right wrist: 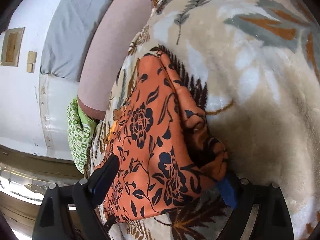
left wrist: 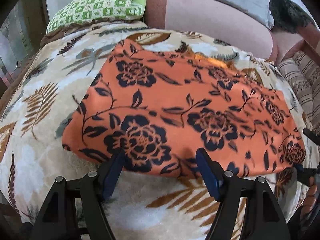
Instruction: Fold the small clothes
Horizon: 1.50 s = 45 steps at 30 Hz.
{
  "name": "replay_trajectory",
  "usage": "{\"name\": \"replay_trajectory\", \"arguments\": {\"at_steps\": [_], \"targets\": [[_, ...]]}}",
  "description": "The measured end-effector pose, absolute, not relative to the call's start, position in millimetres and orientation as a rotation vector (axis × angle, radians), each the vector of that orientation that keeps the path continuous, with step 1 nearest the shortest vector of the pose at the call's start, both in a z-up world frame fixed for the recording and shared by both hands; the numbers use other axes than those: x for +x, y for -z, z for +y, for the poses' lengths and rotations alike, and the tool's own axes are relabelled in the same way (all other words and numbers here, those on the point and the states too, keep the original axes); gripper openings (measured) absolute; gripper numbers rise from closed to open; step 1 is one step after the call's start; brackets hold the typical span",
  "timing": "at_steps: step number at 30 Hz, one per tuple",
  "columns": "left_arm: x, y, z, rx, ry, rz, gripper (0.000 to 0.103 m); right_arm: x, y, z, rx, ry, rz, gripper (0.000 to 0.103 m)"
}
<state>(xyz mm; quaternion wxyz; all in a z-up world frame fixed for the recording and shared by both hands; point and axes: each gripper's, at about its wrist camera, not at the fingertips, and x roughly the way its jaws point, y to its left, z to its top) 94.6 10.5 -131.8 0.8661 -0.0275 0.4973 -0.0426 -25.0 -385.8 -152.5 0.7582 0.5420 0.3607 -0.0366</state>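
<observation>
Tools both wide open: left tool (left wrist: pixel 160 158) over orange floral cloth (left wrist: pixel 180 104) edge; right tool (right wrist: pixel 170 180) astride its corner, ungripped

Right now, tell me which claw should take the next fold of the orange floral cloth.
Probably right: the right claw already straddles the orange floral cloth's corner; the left claw only reaches its near edge.

Soft daylight fills both views, brightest on the white wall (right wrist: pixel 22 104). The orange floral cloth (left wrist: pixel 180 104) shows motion blur, worst toward its far edge. A soft shadow lies on the leaf-patterned blanket (right wrist: pixel 260 124) just beside the cloth. Fisheye distortion bends everything, with dark vignetting at all corners.
</observation>
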Motion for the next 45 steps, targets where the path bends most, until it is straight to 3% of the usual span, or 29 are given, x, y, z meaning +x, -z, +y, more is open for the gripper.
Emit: {"name": "replay_trajectory", "arguments": {"at_steps": [5,16,19,20,21,23,27,29,31,34,36,45], "targets": [[108.5,130.5,-4.2,-0.012,0.094,1.025,0.074,-22.7,139.1,-381.3,1.085,0.066,0.759,0.091],[122.5,146.0,-26.6,0.036,0.124,1.031,0.074,-17.2,161.1,-387.1,1.163,0.05,0.828,0.088],[126.6,156.9,-31.1,0.056,0.125,1.04,0.079,-16.4,167.6,-393.1,1.185,0.085,0.877,0.072],[126.0,159.0,-32.3,0.066,0.126,1.028,0.079,-18.1,170.9,-397.1,1.2,0.099,0.888,0.054],[124.9,158.1,-33.4,0.076,0.127,1.021,0.079,-19.6,175.8,-401.1,1.21,0.11,0.903,0.025],[121.2,146.4,-32.6,0.051,0.149,1.009,0.079,-22.3,188.4,-406.5,1.261,0.082,0.91,0.019],[114.3,127.2,-27.6,0.042,0.131,0.916,0.079,-18.2,173.9,-398.8,1.151,0.093,0.912,0.013],[128.6,161.1,-36.9,0.096,0.178,1.089,0.072,-12.9,158.2,-392.1,1.083,0.104,0.902,0.012],[124.9,172.8,-48.5,0.211,0.179,1.045,0.076,-7.1,139.6,-384.4,1.024,0.096,0.889,0.011],[129.9,164.8,-38.3,0.12,0.192,1.081,0.072,3.9,97.6,-365.2,0.887,0.077,0.857,0.011],[128.1,151.1,-20.2,0.014,0.214,1.066,0.058,14.3,69.4,-345.6,0.806,0.05,0.84,0.011],[67.4,78.1,142.1,-0.325,0.041,0.81,0.058,79.7,-13.0,-148.3,0.503,-0.173,0.794,0.011]]}}
